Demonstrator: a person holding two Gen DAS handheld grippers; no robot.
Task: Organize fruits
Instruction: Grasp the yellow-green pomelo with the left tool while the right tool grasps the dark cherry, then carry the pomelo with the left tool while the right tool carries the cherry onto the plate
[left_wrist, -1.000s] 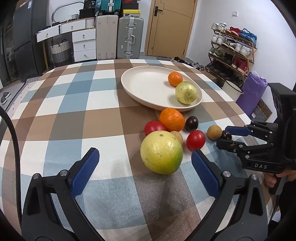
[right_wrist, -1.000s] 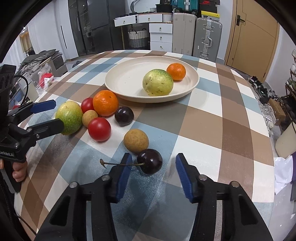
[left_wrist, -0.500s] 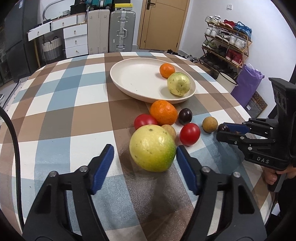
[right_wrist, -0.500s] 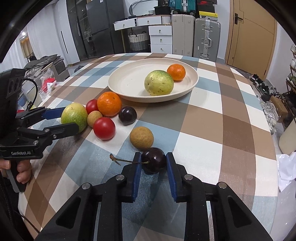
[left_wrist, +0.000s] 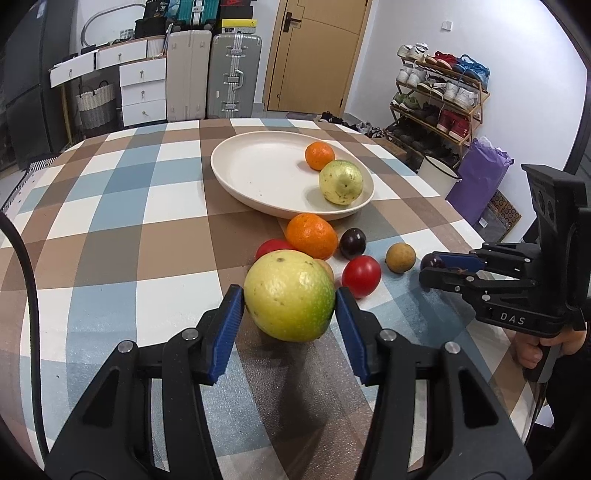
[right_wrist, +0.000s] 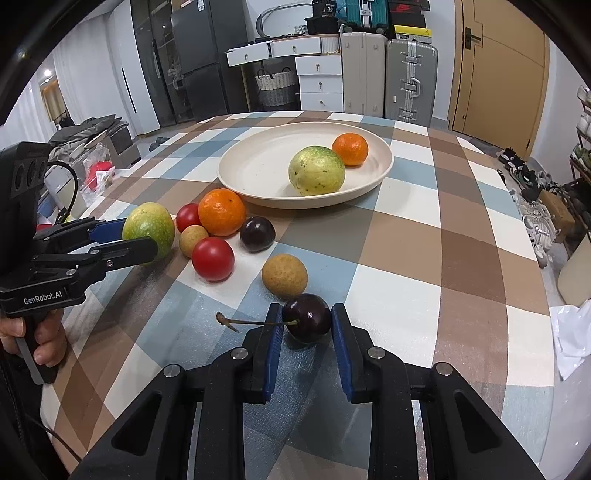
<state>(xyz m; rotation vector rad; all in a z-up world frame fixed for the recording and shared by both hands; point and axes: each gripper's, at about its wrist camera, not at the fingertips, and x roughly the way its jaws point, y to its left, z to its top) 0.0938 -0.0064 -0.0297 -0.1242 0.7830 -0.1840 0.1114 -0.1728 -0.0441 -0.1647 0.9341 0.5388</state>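
Observation:
My left gripper (left_wrist: 290, 301) is shut on a large yellow-green guava (left_wrist: 290, 295) that rests on the checked tablecloth. My right gripper (right_wrist: 307, 325) is shut on a dark cherry (right_wrist: 307, 322) with a long stem, also on the cloth. A cream plate (left_wrist: 258, 177) behind holds an orange (left_wrist: 319, 156) and a second guava (left_wrist: 340, 181). Loose between the grippers lie an orange (left_wrist: 312, 235), two red tomatoes (left_wrist: 361, 276), a dark plum (left_wrist: 352, 243) and two brown longans (left_wrist: 400, 257). The left gripper shows in the right wrist view (right_wrist: 122, 240), the right gripper in the left wrist view (left_wrist: 432, 267).
The round table's edge (right_wrist: 535, 369) runs close on the right. Suitcases (left_wrist: 232, 74), white drawers and a shoe rack (left_wrist: 439, 96) stand beyond the table. A purple bag (left_wrist: 476, 184) and a white bin sit on the floor.
Both grippers have closed: the left pads have come in onto the big guava, the right pads onto the cherry. Both have moved slightly forward.

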